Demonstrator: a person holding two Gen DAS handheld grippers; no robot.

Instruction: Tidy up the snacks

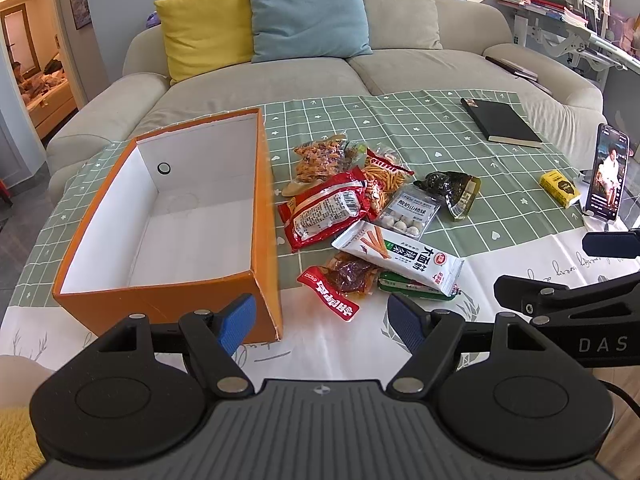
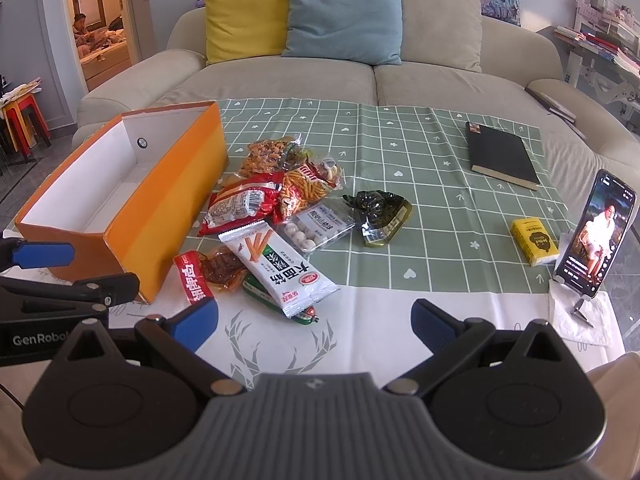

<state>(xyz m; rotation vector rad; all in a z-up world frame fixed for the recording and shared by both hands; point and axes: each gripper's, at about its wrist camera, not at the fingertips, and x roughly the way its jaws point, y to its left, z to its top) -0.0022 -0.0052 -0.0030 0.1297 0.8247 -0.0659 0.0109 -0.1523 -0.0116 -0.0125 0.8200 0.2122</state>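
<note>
We hold both grippers low over the near edge of the table, and neither one touches a snack. Our left gripper (image 1: 322, 322) has its blue-padded fingers (image 1: 238, 324) spread wide with nothing between them; it stands just in front of the near corner of the orange cardboard box with white inside (image 1: 168, 296). Our right gripper (image 2: 316, 320) is also wide apart and holds nothing, above the white part of the green checked tablecloth (image 2: 420, 160).

The box lies on the left side of the table and we see no snack inside it. The snacks make one loose pile just to the right of the box. In the pile we see a red plastic packet with a white label (image 1: 326, 210), a long white packet with orange sticks printed on it (image 1: 400, 258), a clear bag of small white balls (image 1: 408, 214) and a dark crumpled wrapper (image 1: 450, 188) at the right edge of the pile.

Well apart from the pile, on the right, are a black closed notebook (image 2: 502, 156), a small yellow carton (image 2: 534, 242) and a phone on a stand (image 2: 598, 232).
</note>
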